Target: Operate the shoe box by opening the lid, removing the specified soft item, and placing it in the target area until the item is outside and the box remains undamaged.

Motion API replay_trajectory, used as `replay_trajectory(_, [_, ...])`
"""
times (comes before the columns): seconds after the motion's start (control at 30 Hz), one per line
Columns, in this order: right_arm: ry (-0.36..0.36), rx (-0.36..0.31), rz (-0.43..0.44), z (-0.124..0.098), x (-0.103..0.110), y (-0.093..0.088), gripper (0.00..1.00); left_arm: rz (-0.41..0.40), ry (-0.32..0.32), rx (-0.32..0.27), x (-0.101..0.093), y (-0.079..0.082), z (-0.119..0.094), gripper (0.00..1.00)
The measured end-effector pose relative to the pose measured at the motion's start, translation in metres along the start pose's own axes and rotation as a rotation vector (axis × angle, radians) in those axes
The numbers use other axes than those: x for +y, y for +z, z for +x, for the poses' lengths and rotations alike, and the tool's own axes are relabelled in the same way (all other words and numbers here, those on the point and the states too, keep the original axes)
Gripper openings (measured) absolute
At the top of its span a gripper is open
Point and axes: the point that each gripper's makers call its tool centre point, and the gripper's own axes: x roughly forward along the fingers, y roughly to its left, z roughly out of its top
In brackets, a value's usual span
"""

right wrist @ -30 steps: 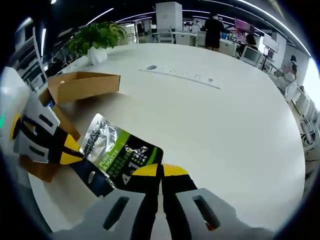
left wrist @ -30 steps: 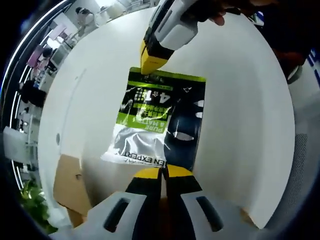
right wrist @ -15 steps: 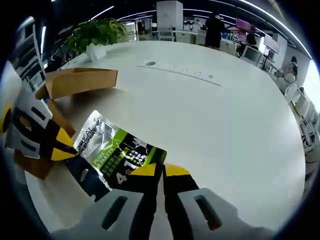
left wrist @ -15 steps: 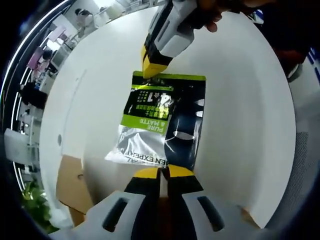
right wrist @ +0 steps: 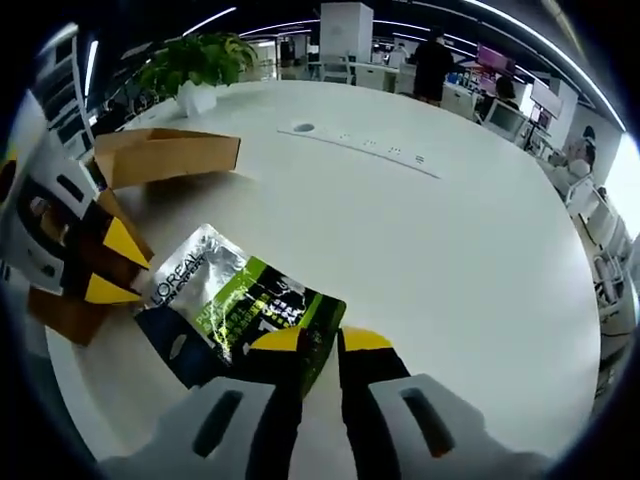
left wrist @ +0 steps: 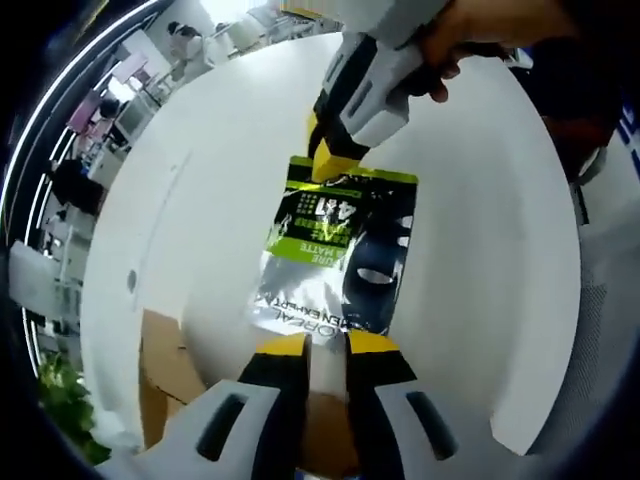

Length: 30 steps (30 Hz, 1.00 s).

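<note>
Left gripper view: we see the left gripper (left wrist: 327,345) with its yellow-tipped jaws parted by a narrow gap and nothing between them; the silver edge of the face-mask sachet (left wrist: 338,250) lies just ahead of the tips. The sachet, green, silver and dark blue, lies flat on the white table (left wrist: 210,170), outside the brown cardboard shoe box (left wrist: 163,375), which stands beside the left gripper. At the sachet's far green edge we see the right gripper (left wrist: 337,160), held by a hand (left wrist: 470,40); its tips meet the sachet's edge.

Right gripper view: the right gripper's jaws stand slightly apart, and the sachet's green corner lies at the tips; we cannot tell whether they grip it. A potted plant (right wrist: 195,65) stands at the table's far end.
</note>
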Motion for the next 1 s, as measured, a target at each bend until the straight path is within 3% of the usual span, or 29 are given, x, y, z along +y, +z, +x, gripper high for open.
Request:
replay_trajectory(0.4, [-0.005,-0.033,-0.025,-0.017,0.003,0.009,0.17,-0.180,-0.035,-0.144,0.000,0.021,-0.022,0.21])
replay_trajectory(0.6, [0.003,-0.053,-0.019,-0.030,0.009,0.016,0.22,-0.236,-0.041,-0.188,0.001,0.025,-0.037,0.26])
replay_trajectory(1.0, [0.037,-0.076,-0.049,-0.058,0.032,0.026,0.34,-0.337,-0.051,-0.273,0.000,0.024,-0.064,0.46])
